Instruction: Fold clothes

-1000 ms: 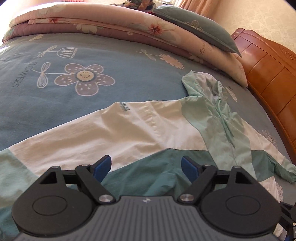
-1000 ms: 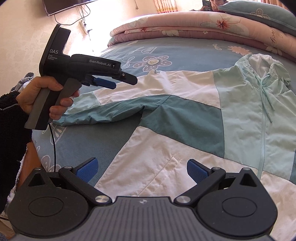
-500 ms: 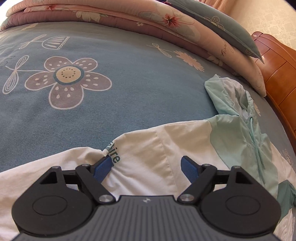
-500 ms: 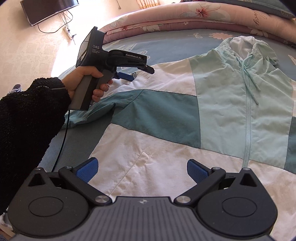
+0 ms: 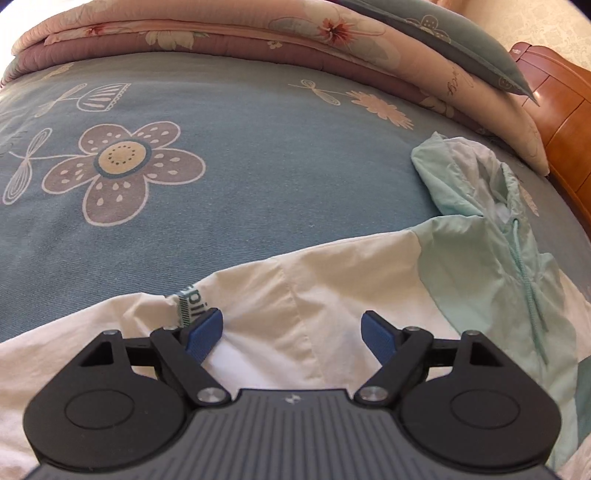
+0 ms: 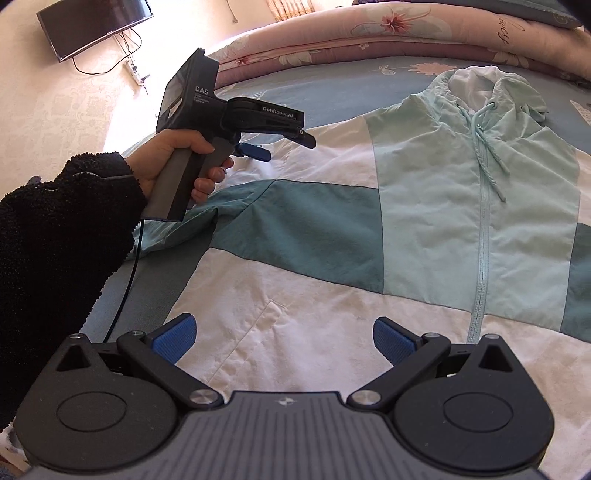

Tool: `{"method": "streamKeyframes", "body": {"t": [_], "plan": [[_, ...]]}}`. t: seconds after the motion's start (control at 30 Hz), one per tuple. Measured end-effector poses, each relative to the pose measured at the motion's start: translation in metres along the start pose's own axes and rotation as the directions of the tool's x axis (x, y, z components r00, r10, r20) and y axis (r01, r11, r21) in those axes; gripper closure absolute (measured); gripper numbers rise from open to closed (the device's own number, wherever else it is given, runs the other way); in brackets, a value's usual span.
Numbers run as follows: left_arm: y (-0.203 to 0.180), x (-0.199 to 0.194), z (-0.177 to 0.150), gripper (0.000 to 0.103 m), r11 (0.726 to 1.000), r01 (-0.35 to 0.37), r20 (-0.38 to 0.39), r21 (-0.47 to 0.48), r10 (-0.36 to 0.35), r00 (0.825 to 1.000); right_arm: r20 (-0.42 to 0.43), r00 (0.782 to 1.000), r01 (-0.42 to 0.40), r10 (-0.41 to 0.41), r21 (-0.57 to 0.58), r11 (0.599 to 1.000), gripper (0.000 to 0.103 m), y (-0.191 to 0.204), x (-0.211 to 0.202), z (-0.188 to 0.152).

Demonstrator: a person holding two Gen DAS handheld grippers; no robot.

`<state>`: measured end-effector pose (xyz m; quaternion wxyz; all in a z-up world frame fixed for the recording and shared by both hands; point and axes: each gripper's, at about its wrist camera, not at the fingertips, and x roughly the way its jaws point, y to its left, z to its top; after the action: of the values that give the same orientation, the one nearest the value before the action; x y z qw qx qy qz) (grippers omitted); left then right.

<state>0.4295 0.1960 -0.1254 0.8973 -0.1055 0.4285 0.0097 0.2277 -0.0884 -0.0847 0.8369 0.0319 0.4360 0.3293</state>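
We see the mint, teal and white panelled zip-up hooded jacket [image 6: 424, 206] spread flat, front up, on the blue bedsheet printed with mauve flowers [image 5: 258, 166], its hood [image 6: 495, 88] towards the folded pink floral quilt [image 5: 221, 33] and its left sleeve stretched out sideways. Our left gripper [image 5: 291, 330], held by a hand [image 6: 177, 166] in a black fleecy sleeve [image 6: 62, 236], hangs over the white shoulder panel with its blue pads wide apart, one beside a small printed label [image 5: 190, 308] at the upper sleeve edge, nothing pinched. Our right gripper [image 6: 282, 338] hovers wide open over the white lower panel near the hem, beside the zip [image 6: 480, 266].
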Motion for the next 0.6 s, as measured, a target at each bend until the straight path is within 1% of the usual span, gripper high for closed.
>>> {"method": "streamKeyframes", "body": {"t": [0.07,0.13,0.17,0.2,0.23,0.3,0.4,0.5,0.53,0.57,0.6], "plan": [[-0.004,-0.006,0.006,0.023,0.999,-0.007,0.011,-0.04,0.007,1.0,0.008,1.0,0.011,-0.011,0.007,1.0,0.0,-0.007,-0.004,-0.001],[-0.015,-0.014,0.014,0.023,0.996,0.072,0.027,-0.055,-0.071,0.997,0.015,1.0,0.013,-0.013,0.019,1.0,0.0,-0.014,-0.005,-0.001],[-0.021,-0.018,0.018,0.022,0.991,0.118,0.033,-0.061,-0.116,0.993,0.018,1.0,0.012,-0.013,0.026,1.0,0.0,-0.017,-0.005,-0.001],[-0.029,-0.02,0.023,0.022,0.983,0.172,0.034,-0.066,-0.17,0.985,0.02,1.0,0.011,-0.012,0.032,0.999,0.0,-0.02,-0.005,0.0],[-0.038,-0.019,0.027,0.022,0.97,0.23,0.029,-0.073,-0.229,0.973,0.021,1.0,0.008,-0.009,0.036,0.999,0.0,-0.023,-0.005,-0.001],[-0.063,-0.008,0.033,0.021,0.939,0.332,0.009,-0.088,-0.333,0.943,0.022,1.0,0.003,-0.004,0.043,0.999,0.0,-0.029,-0.004,-0.001],[-0.096,0.02,0.034,0.021,0.913,0.4,-0.054,-0.083,-0.405,0.913,0.024,1.0,0.01,-0.012,0.048,0.999,0.0,-0.038,-0.006,-0.002],[-0.112,0.05,0.032,0.021,0.902,0.415,-0.06,-0.118,-0.424,0.904,0.03,0.999,0.025,-0.027,0.059,0.998,0.0,-0.052,-0.011,-0.003],[-0.113,0.055,0.033,0.021,0.929,0.358,-0.03,-0.093,-0.362,0.932,0.032,0.999,0.03,-0.033,0.066,0.997,0.0,-0.057,-0.012,-0.004],[-0.114,0.06,0.034,0.022,0.952,0.298,0.003,-0.07,-0.299,0.954,0.036,0.999,0.035,-0.038,0.073,0.997,0.0,-0.061,-0.014,-0.004],[-0.114,0.065,0.035,0.022,0.97,0.238,0.036,-0.05,-0.237,0.971,0.039,0.998,0.038,-0.041,0.08,0.996,0.0,-0.066,-0.016,-0.004]]}}
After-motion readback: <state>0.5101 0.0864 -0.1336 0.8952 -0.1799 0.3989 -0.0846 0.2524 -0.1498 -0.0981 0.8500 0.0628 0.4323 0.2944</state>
